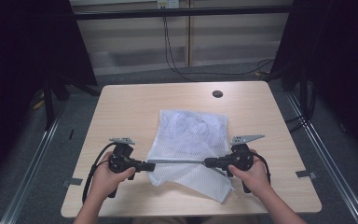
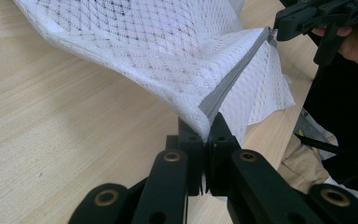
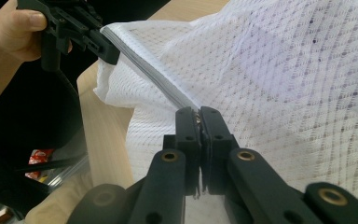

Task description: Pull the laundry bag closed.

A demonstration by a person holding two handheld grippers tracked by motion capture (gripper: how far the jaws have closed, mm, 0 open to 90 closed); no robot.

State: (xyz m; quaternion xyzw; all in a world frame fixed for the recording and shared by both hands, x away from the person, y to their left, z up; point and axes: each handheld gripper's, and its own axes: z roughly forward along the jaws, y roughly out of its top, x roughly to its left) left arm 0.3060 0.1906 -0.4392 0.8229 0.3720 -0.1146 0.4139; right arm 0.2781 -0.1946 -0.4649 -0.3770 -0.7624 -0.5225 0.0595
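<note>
White mesh laundry bag [image 1: 191, 140] w/ grey zipper [image 1: 177, 161], lying mid-table [image 1: 121, 107] toward near edge. Left gripper [image 1: 148, 165] clamped on zipper's left end, right gripper [image 1: 207, 162] clamped on the other end; zipper stretched taut btwn them, running left-right. Gripper views show zipper edge lifted off table, mesh weave close up; high view shows bag's crumpled body spreading toward far side, near corner trailing down-right.
</note>
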